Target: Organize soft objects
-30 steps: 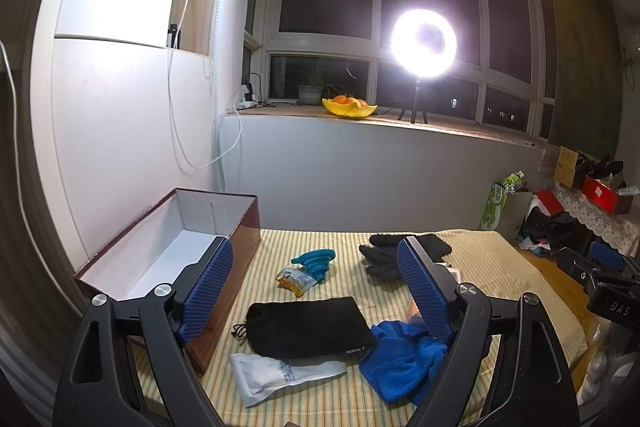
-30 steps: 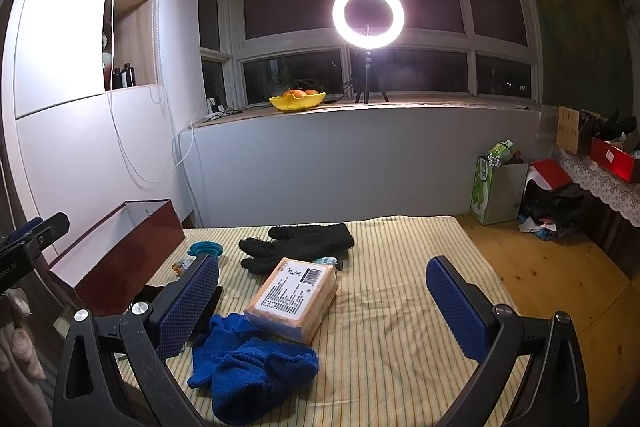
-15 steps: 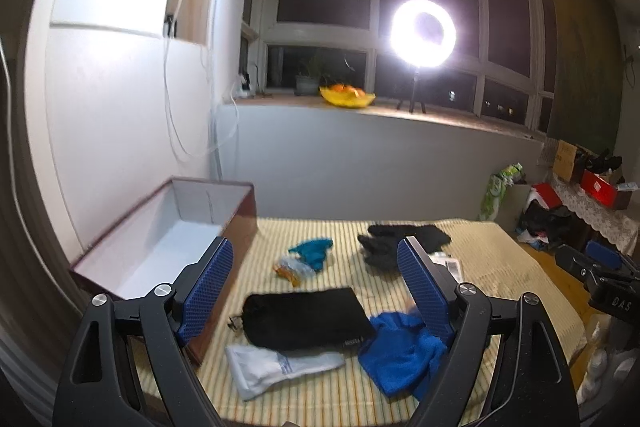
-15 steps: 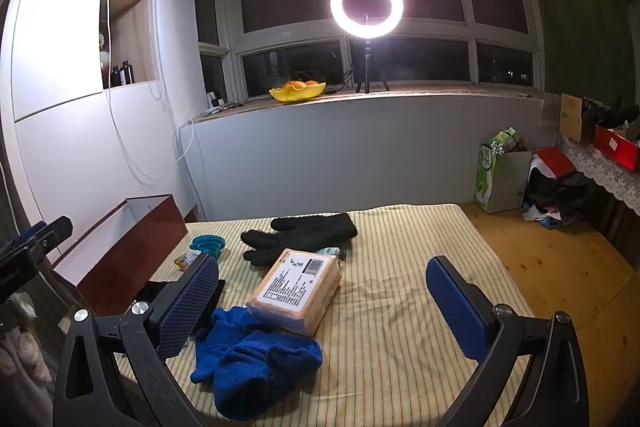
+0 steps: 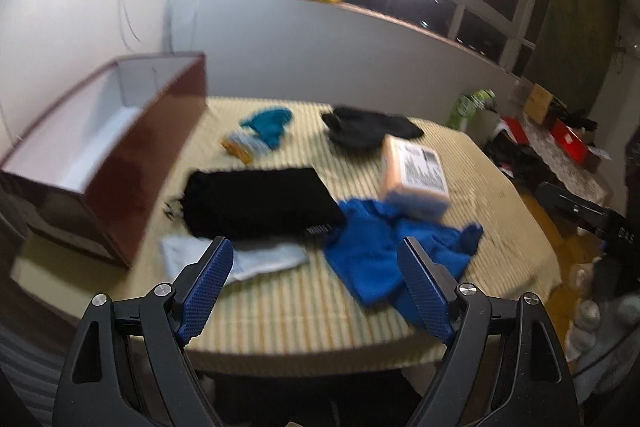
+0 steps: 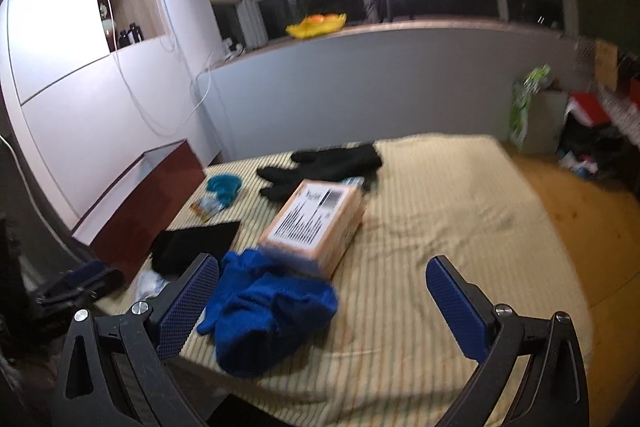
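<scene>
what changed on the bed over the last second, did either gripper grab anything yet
Nothing grabbed. Both cameras tipped downward and the views blurred, so both grippers are moving. The left gripper now points at the white pouch, the right gripper at the blue towel. Both stay open and empty. The black pouch, labelled parcel, black gloves and brown box lie as before.

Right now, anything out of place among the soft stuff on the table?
Yes: a rigid orange cardboard parcel with a printed label sits among the textiles, one end propped up on the crumpled blue towel, so it lies tilted. The open maroon storage box looks empty. Nothing appears spilled or damaged.
</scene>
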Motion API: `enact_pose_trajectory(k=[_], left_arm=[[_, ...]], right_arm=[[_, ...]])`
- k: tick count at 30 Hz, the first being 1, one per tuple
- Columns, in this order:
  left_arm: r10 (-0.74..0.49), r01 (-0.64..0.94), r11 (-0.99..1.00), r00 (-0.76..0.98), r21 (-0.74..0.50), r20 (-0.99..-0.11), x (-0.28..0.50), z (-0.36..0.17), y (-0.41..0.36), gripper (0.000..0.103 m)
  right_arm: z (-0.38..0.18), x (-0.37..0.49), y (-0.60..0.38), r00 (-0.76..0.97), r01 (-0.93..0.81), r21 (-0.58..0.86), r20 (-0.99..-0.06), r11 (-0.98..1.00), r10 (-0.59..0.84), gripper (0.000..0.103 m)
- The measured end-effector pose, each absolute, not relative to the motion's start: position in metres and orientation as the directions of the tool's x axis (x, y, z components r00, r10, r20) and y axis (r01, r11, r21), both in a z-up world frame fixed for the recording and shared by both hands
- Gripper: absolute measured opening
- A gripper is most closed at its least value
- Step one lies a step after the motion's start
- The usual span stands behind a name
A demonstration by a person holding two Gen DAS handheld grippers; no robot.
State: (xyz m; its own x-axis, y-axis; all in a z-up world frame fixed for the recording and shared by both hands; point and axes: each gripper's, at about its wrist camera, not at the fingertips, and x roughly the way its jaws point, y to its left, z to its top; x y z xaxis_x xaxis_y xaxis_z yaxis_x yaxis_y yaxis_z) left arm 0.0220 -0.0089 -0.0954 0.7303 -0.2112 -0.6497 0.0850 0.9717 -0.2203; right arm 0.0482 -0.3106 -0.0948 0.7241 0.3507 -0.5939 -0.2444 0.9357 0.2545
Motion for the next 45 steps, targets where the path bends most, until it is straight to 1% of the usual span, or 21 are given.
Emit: enact_pose_trajectory(k=[5, 7, 9, 10, 11, 13, 17, 19, 23, 25, 27, 28, 29, 30, 32, 34, 38, 40, 43, 45], left_arm=[[-0.333, 0.155, 0.939, 0.636, -0.307, -0.696, 0.035, -0.117, -0.025, 0.083], [-0.365, 0.174, 0.928, 0.594, -0.328, -0.717, 0.042, -0.126, -0.032, 0.083], [-0.392, 0.198, 0.919, 0.563, -0.342, -0.728, 0.048, -0.133, -0.040, 0.079], [-0.403, 0.205, 0.914, 0.547, -0.349, -0.734, 0.051, -0.137, -0.042, 0.074], [-0.414, 0.208, 0.910, 0.532, -0.360, -0.739, 0.054, -0.139, -0.043, 0.071], [-0.444, 0.221, 0.896, 0.499, -0.386, -0.745, 0.059, -0.144, -0.046, 0.071], [-0.458, 0.228, 0.889, 0.461, -0.397, -0.760, 0.066, -0.152, -0.050, 0.071], [-0.461, 0.229, 0.887, 0.451, -0.401, -0.764, 0.069, -0.154, -0.051, 0.071], [-0.458, 0.245, 0.889, 0.441, -0.388, -0.772, 0.074, -0.158, -0.058, 0.071], [-0.453, 0.265, 0.891, 0.445, -0.369, -0.773, 0.075, -0.158, -0.063, 0.071], [-0.459, 0.278, 0.887, 0.446, -0.368, -0.769, 0.077, -0.158, -0.065, 0.071], [-0.464, 0.287, 0.884, 0.446, -0.369, -0.765, 0.077, -0.157, -0.066, 0.065], [-0.468, 0.295, 0.882, 0.444, -0.369, -0.764, 0.078, -0.157, -0.068, 0.055], [-0.476, 0.302, 0.877, 0.440, -0.374, -0.762, 0.079, -0.156, -0.069, 0.051], [-0.497, 0.315, 0.865, 0.429, -0.390, -0.755, 0.079, -0.156, -0.072, 0.036], [-0.504, 0.326, 0.860, 0.426, -0.392, -0.751, 0.080, -0.158, -0.075, 0.031], [-0.530, 0.329, 0.846, 0.429, -0.420, -0.732, 0.081, -0.159, -0.076, 0.021], [-0.553, 0.337, 0.832, 0.431, -0.441, -0.713, 0.080, -0.160, -0.076, 0.019], [-0.574, 0.335, 0.818, 0.439, -0.467, -0.691, 0.078, -0.160, -0.075, 0.018], [-0.583, 0.336, 0.812, 0.444, -0.478, -0.680, 0.075, -0.157, -0.074, 0.018]], right_arm=[[-0.117, 0.067, -0.302, 0.602, -0.299, 0.340, -0.657, 0.891, 0.453, 0.102], [-0.124, 0.073, -0.296, 0.545, -0.333, 0.388, -0.665, 0.859, 0.511, 0.102], [-0.134, 0.082, -0.293, 0.484, -0.332, 0.448, -0.674, 0.830, 0.558, 0.101], [-0.138, 0.086, -0.293, 0.453, -0.325, 0.482, -0.676, 0.814, 0.581, 0.098], [-0.143, 0.090, -0.292, 0.423, -0.318, 0.514, -0.675, 0.797, 0.604, 0.095], [-0.150, 0.094, -0.290, 0.387, -0.305, 0.539, -0.684, 0.786, 0.619, 0.082], [-0.164, 0.102, -0.286, 0.341, -0.278, 0.545, -0.714, 0.791, 0.612, 0.074], [-0.168, 0.105, -0.285, 0.320, -0.268, 0.557, -0.718, 0.786, 0.618, 0.067], [-0.176, 0.111, -0.279, 0.296, -0.260, 0.569, -0.722, 0.780, 0.625, 0.061], [-0.179, 0.114, -0.277, 0.281, -0.256, 0.575, -0.725, 0.777, 0.629, 0.055], [-0.182, 0.117, -0.275, 0.269, -0.254, 0.581, -0.725, 0.773, 0.634, 0.055], [-0.183, 0.118, -0.274, 0.266, -0.253, 0.583, -0.725, 0.772, 0.635, 0.054], [-0.183, 0.119, -0.272, 0.263, -0.255, 0.586, -0.724, 0.769, 0.638, 0.053], [-0.183, 0.119, -0.271, 0.259, -0.260, 0.587, -0.723, 0.767, 0.641, 0.051], [-0.183, 0.120, -0.265, 0.247, -0.269, 0.588, -0.723, 0.763, 0.645, 0.047], [-0.183, 0.120, -0.261, 0.238, -0.277, 0.589, -0.723, 0.759, 0.649, 0.042], [-0.183, 0.122, -0.259, 0.234, -0.272, 0.594, -0.723, 0.757, 0.650, 0.039], [-0.182, 0.121, -0.259, 0.232, -0.270, 0.599, -0.719, 0.754, 0.655, 0.037], [-0.181, 0.117, -0.257, 0.232, -0.272, 0.603, -0.715, 0.750, 0.659, 0.029], [-0.179, 0.114, -0.257, 0.235, -0.275, 0.603, -0.713, 0.749, 0.661, 0.028]])
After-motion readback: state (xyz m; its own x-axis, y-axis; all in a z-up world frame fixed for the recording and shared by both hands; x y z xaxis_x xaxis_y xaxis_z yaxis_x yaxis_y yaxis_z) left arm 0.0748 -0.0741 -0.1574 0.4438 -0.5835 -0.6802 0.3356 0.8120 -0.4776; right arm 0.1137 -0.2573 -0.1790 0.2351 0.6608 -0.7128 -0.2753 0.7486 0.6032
